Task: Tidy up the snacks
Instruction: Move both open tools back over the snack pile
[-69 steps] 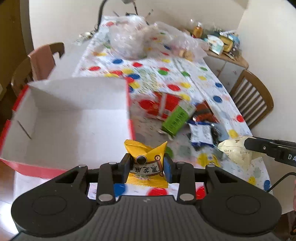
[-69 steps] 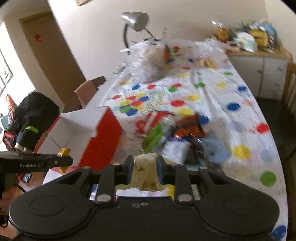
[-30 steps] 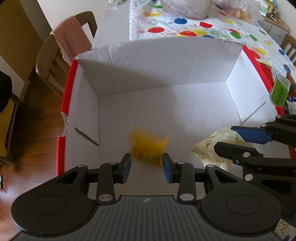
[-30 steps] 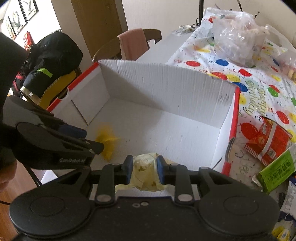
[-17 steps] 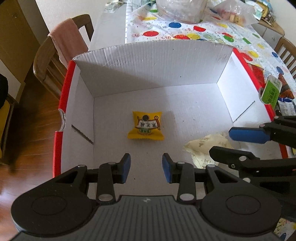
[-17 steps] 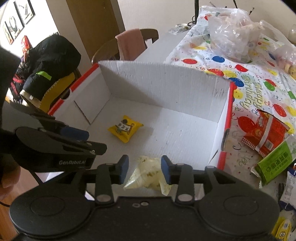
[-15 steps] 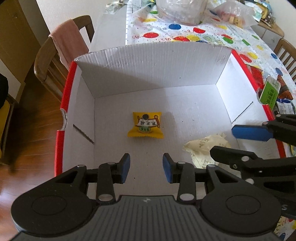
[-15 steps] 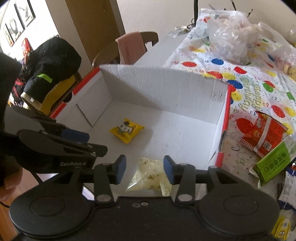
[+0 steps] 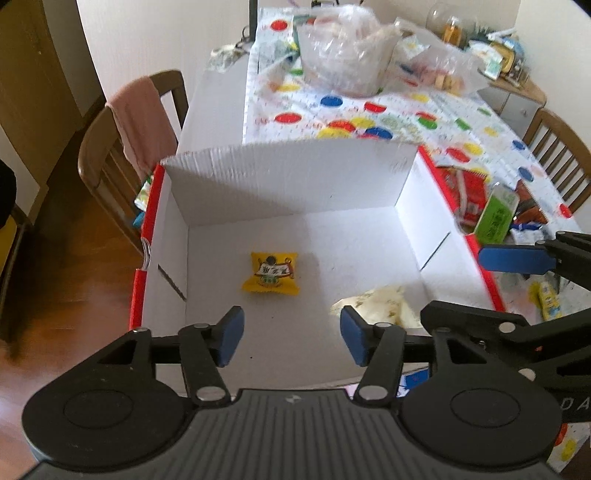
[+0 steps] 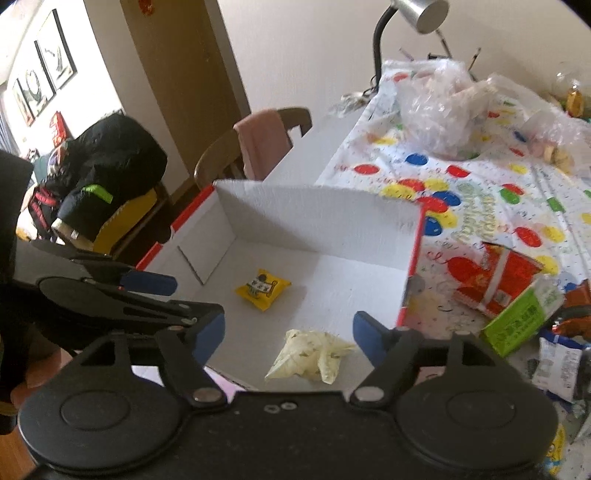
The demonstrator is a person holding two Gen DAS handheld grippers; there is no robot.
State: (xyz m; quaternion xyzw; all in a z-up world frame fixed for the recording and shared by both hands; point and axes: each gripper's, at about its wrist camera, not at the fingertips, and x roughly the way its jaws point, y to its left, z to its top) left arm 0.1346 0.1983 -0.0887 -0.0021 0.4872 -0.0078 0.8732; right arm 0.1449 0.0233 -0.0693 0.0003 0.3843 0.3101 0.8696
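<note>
A white cardboard box (image 9: 280,173) (image 10: 306,206) with red outer sides stands at the table's near corner. On its floor lie a small yellow snack packet (image 9: 270,273) (image 10: 263,288) and a pale cream wrapper (image 9: 376,304) (image 10: 310,354). My left gripper (image 9: 291,339) hangs open above the box's near edge, nothing between its fingers. My right gripper (image 10: 288,332) is open too, above the cream wrapper; in the left wrist view it reaches in from the right (image 9: 480,284). A heap of loose snacks sits right of the box: a red packet (image 10: 495,277) and a green packet (image 10: 524,317).
A dotted tablecloth (image 9: 406,122) covers the table, with clear plastic bags (image 10: 439,107) at the far end. A chair with a pink cloth (image 9: 136,122) stands left of the box. Another chair (image 9: 561,147) is at the right. A desk lamp (image 10: 417,14) rises behind.
Both packets were let go into the box and now lie still on its floor. Both grippers opened wider and drew back and up from the box.
</note>
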